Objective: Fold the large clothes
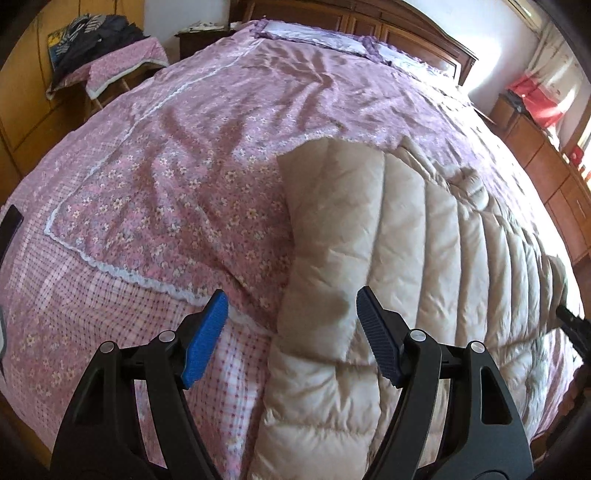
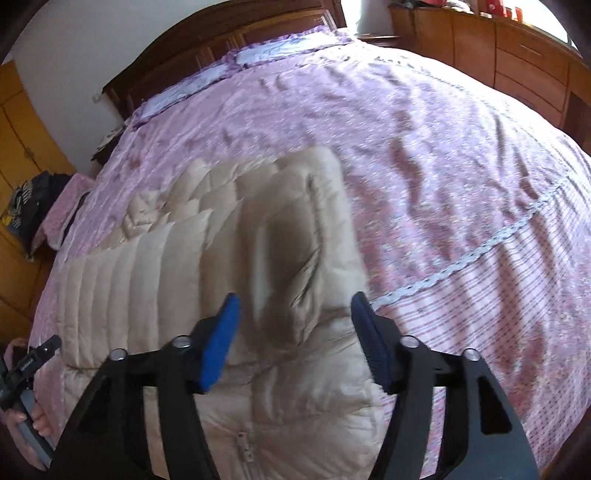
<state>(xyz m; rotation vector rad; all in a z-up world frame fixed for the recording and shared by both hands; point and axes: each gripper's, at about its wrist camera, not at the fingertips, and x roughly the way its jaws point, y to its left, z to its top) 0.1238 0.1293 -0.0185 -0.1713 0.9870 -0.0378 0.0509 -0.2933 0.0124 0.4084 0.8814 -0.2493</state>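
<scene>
Beige quilted puffer coat (image 1: 406, 258) half-folded at bed's (image 1: 184, 147) near edge; I see left gripper (image 1: 291, 332) and right gripper (image 2: 295, 332) agape, empty; next I regrip sleeve.

Wide bed (image 1: 207, 155) with dark wooden headboard (image 2: 221, 40), covered by a pink floral bedspread (image 2: 424, 140) with white lace trim; a beige quilted down jacket (image 1: 406, 236) lies spread on it, two lilac-edged pillows (image 1: 317, 35) at the head

Beige quilted puffer coat (image 1: 399, 236), lying flat on bed, sleeve (image 2: 295, 236) folded over front
</scene>
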